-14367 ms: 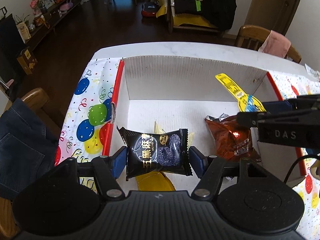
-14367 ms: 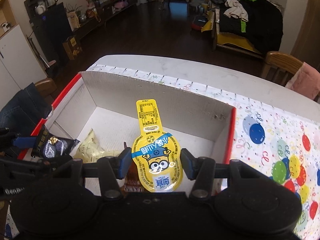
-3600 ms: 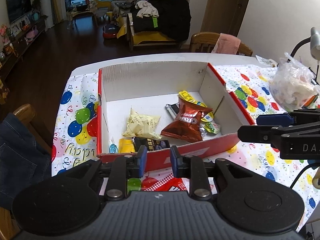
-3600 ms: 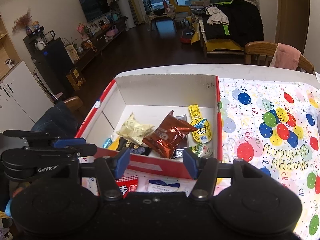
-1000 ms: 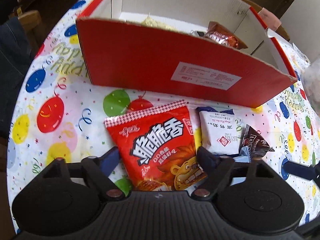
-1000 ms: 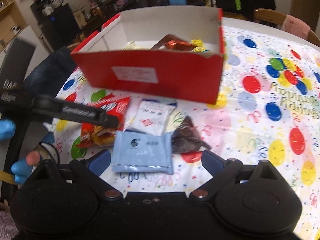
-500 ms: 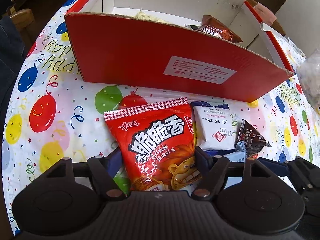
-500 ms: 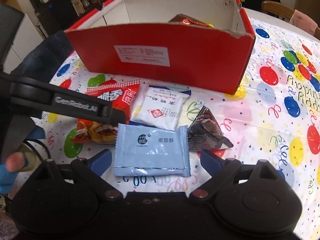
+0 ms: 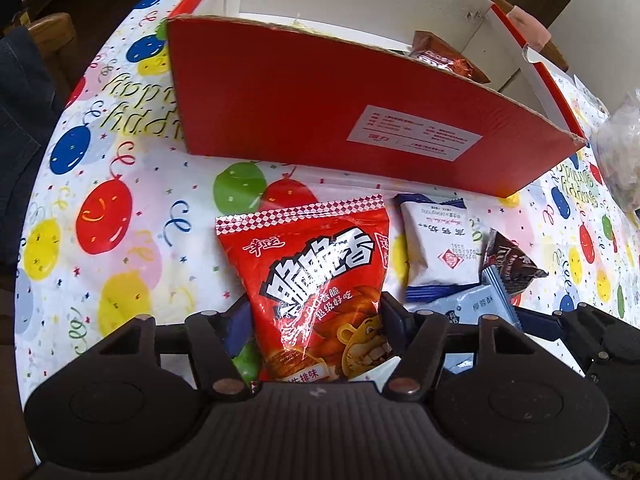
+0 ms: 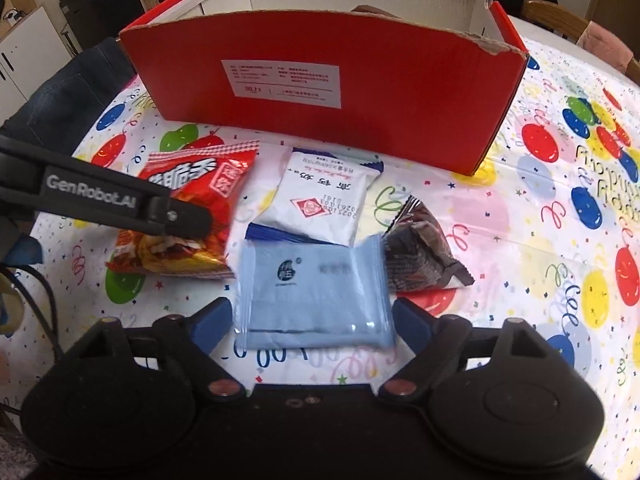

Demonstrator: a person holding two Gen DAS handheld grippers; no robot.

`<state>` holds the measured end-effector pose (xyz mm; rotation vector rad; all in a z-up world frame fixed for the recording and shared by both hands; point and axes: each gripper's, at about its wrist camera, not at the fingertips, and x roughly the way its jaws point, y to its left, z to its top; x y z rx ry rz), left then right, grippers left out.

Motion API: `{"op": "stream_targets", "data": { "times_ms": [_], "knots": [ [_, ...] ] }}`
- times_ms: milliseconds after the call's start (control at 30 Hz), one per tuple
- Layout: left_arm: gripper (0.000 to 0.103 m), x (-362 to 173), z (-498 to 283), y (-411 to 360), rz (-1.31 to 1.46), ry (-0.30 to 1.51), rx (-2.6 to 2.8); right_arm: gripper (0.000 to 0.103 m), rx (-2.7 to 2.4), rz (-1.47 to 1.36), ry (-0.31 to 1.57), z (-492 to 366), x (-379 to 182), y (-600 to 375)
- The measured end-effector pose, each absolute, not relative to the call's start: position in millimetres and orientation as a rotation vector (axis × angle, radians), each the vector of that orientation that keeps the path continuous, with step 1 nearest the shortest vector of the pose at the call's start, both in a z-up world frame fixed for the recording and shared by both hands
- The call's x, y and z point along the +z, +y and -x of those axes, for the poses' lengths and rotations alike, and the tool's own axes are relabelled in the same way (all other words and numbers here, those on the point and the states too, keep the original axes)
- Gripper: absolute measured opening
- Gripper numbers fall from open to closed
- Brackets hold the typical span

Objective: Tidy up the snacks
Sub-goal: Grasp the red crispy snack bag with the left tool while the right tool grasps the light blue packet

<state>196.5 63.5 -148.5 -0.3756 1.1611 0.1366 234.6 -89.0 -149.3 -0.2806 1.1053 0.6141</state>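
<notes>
A red snack bag [image 9: 316,280] lies on the balloon tablecloth in front of the red cardboard box [image 9: 312,120]. My left gripper [image 9: 314,316] has its blue pads against both sides of the bag's lower end. In the right wrist view the same bag [image 10: 188,208] sits under the left gripper's finger. My right gripper [image 10: 312,322] is open around a light blue packet [image 10: 314,292], with its pads close to the packet's sides. A white packet [image 10: 322,200] and a dark brown packet [image 10: 420,256] lie just behind.
The box [image 10: 320,80] stands behind the loose snacks and holds a brown bag [image 9: 444,60] and others mostly hidden by its front wall. A clear plastic bag [image 9: 620,152] sits at the right. Chairs stand at the table's left and far edges.
Both grippers have lowered from above the box to the snacks in front of it. The left jaws have closed in on the red bag; the right jaws have narrowed around the blue packet.
</notes>
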Motion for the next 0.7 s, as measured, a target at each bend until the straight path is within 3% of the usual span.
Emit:
{"op": "stream_targets", "data": {
  "times_ms": [700],
  "knots": [
    [0.065, -143, -169, 80, 0.393, 1.139, 0.135, 0.036, 0.560, 0.250, 1.068, -215, -136, -94]
  ]
}}
